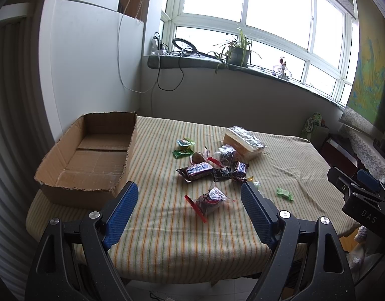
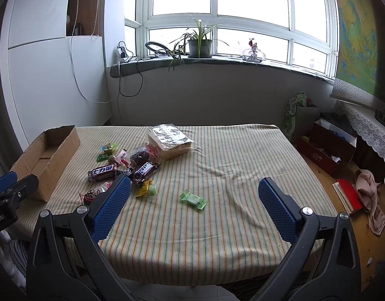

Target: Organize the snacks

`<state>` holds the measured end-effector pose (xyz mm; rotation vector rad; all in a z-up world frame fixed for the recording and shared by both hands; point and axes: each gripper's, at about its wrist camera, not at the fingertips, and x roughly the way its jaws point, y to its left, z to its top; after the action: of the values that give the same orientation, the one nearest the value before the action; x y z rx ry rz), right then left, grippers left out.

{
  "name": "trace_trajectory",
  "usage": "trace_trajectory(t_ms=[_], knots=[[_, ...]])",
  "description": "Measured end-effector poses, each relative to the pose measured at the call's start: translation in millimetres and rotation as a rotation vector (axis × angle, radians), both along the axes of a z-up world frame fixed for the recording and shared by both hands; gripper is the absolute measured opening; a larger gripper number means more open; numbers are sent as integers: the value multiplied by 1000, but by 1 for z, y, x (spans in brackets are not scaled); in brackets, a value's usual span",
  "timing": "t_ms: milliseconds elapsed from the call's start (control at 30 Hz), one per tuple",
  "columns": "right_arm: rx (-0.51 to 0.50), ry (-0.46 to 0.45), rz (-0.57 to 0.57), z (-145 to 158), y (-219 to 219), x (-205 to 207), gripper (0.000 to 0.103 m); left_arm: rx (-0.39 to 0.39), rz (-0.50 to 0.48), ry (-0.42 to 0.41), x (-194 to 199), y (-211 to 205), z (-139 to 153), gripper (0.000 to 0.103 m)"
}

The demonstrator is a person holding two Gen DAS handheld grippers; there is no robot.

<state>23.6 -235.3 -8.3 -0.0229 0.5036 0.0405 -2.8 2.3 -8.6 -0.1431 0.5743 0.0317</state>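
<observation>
An open cardboard box (image 1: 87, 155) (image 2: 45, 156) sits at the table's left end, nothing visible inside. A pile of snacks lies mid-table: a Snickers bar (image 1: 196, 170) (image 2: 102, 171), a second Snickers (image 2: 144, 170), a large clear bag of wafers (image 1: 242, 141) (image 2: 168, 140), small green packets (image 1: 185, 143). A clear packet with red ties (image 1: 208, 200) lies nearest, between my left fingers in view. A green candy (image 2: 193, 199) (image 1: 284, 193) lies apart. My left gripper (image 1: 190, 213) and right gripper (image 2: 193, 208) are open, empty, above the table's near edge.
The table wears a striped cloth (image 2: 217, 225). A window sill with a potted plant (image 2: 198, 42) and cables runs behind. Boxes and a bag (image 2: 325, 145) stand on the floor to the right, with cloth and a red book (image 2: 350, 195).
</observation>
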Motion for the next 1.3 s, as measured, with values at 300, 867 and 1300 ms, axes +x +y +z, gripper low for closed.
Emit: trace_trajectory(t_ms=[300, 867, 1300], knots=[[0, 2, 0, 0, -1, 3, 103, -4, 0, 4, 0, 0, -3, 84], [24, 51, 39, -25, -7, 15, 103, -27, -18, 51, 15, 2, -18, 84], [68, 185, 151, -68, -19, 55, 86, -45, -128, 144, 44, -4, -54, 82]])
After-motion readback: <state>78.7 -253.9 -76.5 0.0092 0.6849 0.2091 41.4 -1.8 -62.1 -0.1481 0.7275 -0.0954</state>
